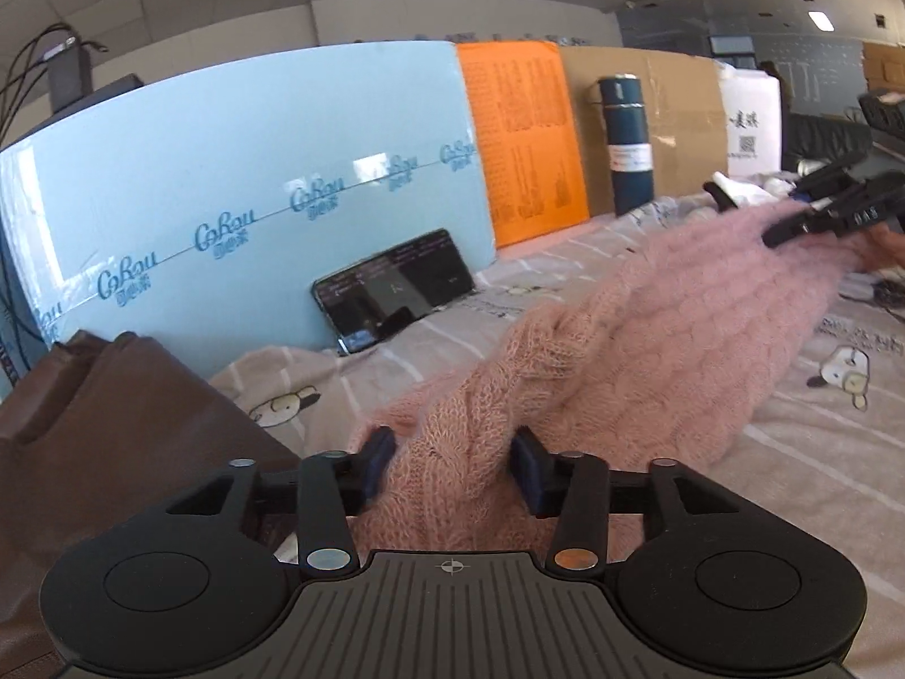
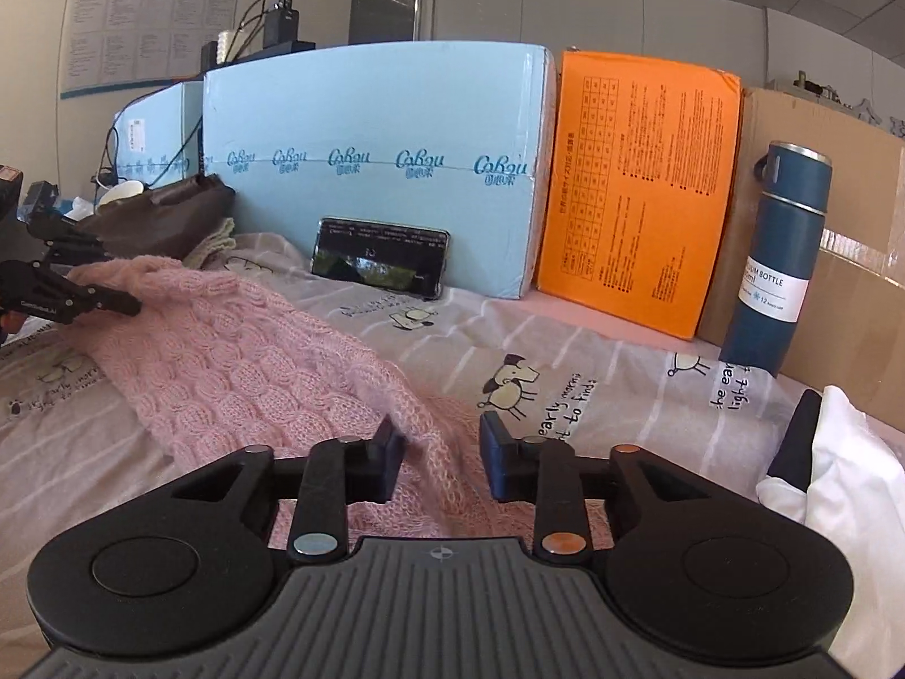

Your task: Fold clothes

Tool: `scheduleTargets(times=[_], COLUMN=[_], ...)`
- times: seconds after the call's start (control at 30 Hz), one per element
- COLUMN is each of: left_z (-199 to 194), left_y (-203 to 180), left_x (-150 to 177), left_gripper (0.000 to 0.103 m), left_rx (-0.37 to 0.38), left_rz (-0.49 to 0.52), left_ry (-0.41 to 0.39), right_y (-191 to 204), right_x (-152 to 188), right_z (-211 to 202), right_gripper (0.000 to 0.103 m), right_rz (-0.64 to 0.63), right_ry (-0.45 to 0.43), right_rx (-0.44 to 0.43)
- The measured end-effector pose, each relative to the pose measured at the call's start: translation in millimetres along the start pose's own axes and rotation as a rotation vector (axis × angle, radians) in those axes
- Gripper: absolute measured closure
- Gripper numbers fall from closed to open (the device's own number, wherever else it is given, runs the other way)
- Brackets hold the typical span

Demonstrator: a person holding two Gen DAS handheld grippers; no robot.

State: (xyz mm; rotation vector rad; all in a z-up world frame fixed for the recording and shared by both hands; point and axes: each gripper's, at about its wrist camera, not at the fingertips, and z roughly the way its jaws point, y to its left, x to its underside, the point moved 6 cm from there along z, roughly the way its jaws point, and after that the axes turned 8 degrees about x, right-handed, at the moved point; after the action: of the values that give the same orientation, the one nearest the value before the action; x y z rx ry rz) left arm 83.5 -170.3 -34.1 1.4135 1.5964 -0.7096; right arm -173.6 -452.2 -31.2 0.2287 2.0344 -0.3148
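1. Stretching between the two grippers, a pink cable-knit sweater (image 1: pixel 650 339) hangs in a band above a bed sheet (image 1: pixel 792 452) printed with cartoon sheep.
2. The left gripper (image 1: pixel 452 469) has its fingers (image 1: pixel 376 458) about half open with one bunched end of the sweater filling the gap; the blue pads press into the knit on both sides.
3. The right gripper (image 2: pixel 438 458) has its fingers (image 2: pixel 387 452) roughly a third open, with the thin edge of the sweater's other end lying between them; the left pad touches the knit, but I cannot tell whether the right pad does.
4. Behind the sweater, a smartphone (image 2: pixel 382 257) leans against a light blue carton (image 2: pixel 373 153) marked "CoRou".
5. To the right of the sweater's far side, an orange box (image 2: pixel 633 192) stands next to the blue carton, and a dark blue vacuum bottle (image 2: pixel 778 260) stands in front of a brown cardboard box (image 2: pixel 860 283).
6. A white garment (image 2: pixel 848 481) lies on the sheet to the right of the sweater.
7. A brown bag (image 1: pixel 102 424) sits left of the sweater, beside the left gripper.
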Motion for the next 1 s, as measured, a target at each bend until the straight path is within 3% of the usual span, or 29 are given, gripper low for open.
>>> scheduleTargets(times=[0.03, 0.07, 0.17, 0.3, 0.4, 0.57, 0.63, 0.7, 0.8, 0.87, 0.93, 1.0], left_z=[-1.0, -1.3, 1.9, 12.5, 9.3, -8.8, -18.2, -23.6, -26.3, -24.4, -22.7, -25.1], left_y=[3.2, 6.2, 18.6, 28.0, 21.6, 21.1, 18.7, 16.1, 12.0, 10.5, 9.0, 6.8], left_x=[-1.1, -2.4, -4.2, 4.2, 4.1, -0.3, 0.5, 3.8, 11.4, 13.4, 15.2, 14.6], left_gripper=[0.032, 0.028, 0.024, 0.023, 0.019, 0.014, 0.013, 0.013, 0.012, 0.012, 0.012, 0.011], left_rx=[-0.023, -0.048, -0.130, -0.211, -0.245, -0.260, -0.250, -0.238, -0.214, -0.209, -0.203, -0.194], left_rz=[-0.019, -0.032, -0.069, -0.055, -0.023, -0.113, -0.166, -0.201, -0.236, -0.236, -0.237, -0.234], left_ry=[-0.020, -0.034, -0.039, 0.002, -0.012, -0.060, -0.083, -0.092, -0.086, -0.078, -0.072, -0.084], right_y=[-2.1, -4.9, -18.3, -43.5, -67.2, -84.3, -90.3, -96.5, -94.7, -90.5, -84.4, -79.6], right_x=[1.9, 4.5, 10.1, 18.5, 31.8, 60.9, 69.5, 75.0, 79.4, 79.6, 77.4, 68.5], right_z=[3.5, 4.1, -1.7, -16.8, -36.2, -58.0, -57.3, -57.0, -56.2, -50.9, -46.1, -48.8], right_gripper=[0.048, 0.040, 0.027, 0.024, 0.024, 0.024, 0.024, 0.026, 0.033, 0.069, 0.084, 0.086], right_rz=[-0.007, -0.012, 0.007, 0.020, 0.091, 0.307, 0.385, 0.471, 0.507, 0.497, 0.475, 0.441], right_ry=[0.010, 0.011, 0.011, 0.029, 0.050, 0.043, 0.060, 0.082, 0.096, 0.126, 0.144, 0.113], right_rx=[0.023, 0.044, 0.078, 0.181, 0.262, 0.303, 0.368, 0.440, 0.466, 0.481, 0.487, 0.524])
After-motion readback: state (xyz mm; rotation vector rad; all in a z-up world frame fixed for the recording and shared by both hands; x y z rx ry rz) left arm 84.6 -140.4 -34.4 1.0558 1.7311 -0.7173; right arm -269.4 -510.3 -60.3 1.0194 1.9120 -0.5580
